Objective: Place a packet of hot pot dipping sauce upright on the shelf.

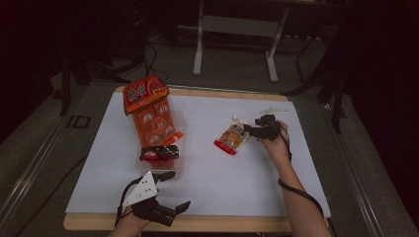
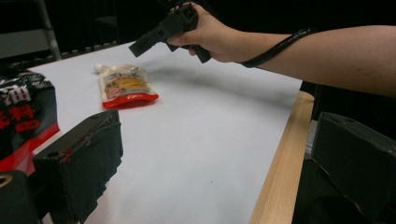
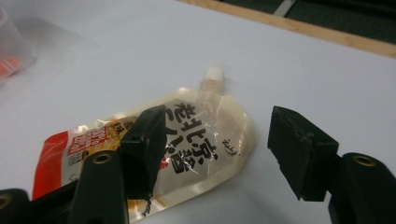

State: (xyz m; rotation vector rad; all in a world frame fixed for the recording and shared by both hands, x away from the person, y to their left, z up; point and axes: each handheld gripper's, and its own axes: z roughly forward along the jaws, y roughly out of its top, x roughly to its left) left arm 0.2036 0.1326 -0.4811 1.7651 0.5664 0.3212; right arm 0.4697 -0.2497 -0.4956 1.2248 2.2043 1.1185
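A pale spouted pouch [image 1: 231, 138] with a red bottom edge lies flat on the white sheet [image 1: 222, 173]. My right gripper [image 1: 253, 128] hovers at the pouch's spout end, open. In the right gripper view the pouch [image 3: 201, 135] lies partly under the left jaw, and the right gripper [image 3: 217, 151] holds nothing. My left gripper [image 1: 175, 191] is open near the front edge, just in front of a black-and-red packet [image 1: 158, 153]. In the left gripper view its jaws stand wide apart, the left gripper [image 2: 215, 163] empty, the packet [image 2: 21, 116] at the left, the pouch [image 2: 123, 86] farther off.
An orange snack bag [image 1: 149, 108] lies at the back left, its lower end over a clear plastic tray [image 1: 179, 163] that holds the packet. A thin pale object [image 1: 274, 108] rests near the far right corner. The wooden table edge [image 1: 222, 224] runs along the front.
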